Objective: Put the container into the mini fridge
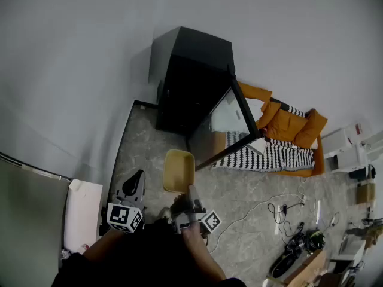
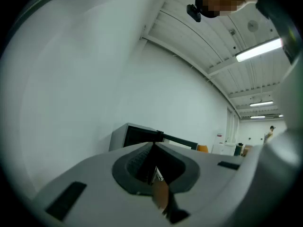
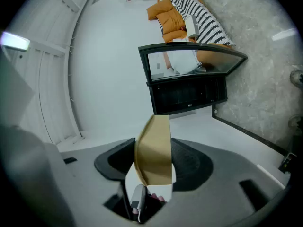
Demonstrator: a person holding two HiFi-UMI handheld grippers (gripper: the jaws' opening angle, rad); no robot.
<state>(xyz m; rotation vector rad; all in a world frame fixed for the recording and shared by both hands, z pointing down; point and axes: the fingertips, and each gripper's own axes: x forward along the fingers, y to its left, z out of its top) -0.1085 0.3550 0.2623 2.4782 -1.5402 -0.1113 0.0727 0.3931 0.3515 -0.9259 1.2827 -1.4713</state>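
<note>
Facing the open mini fridge (image 1: 192,85), I am clamping the right claw (image 1: 191,191) on the container (image 1: 178,169); the left claw (image 1: 137,179) is hovering pressed together, empty.

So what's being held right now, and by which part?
The right tool pinches the yellow container by its near wall; the left tool is shut and empty.

We see a pale yellow container (image 1: 179,171), a black mini fridge (image 1: 191,82), orange cushions (image 1: 290,124), a black-and-white striped blanket (image 1: 278,155) and a grey mottled floor (image 1: 251,202).
</note>
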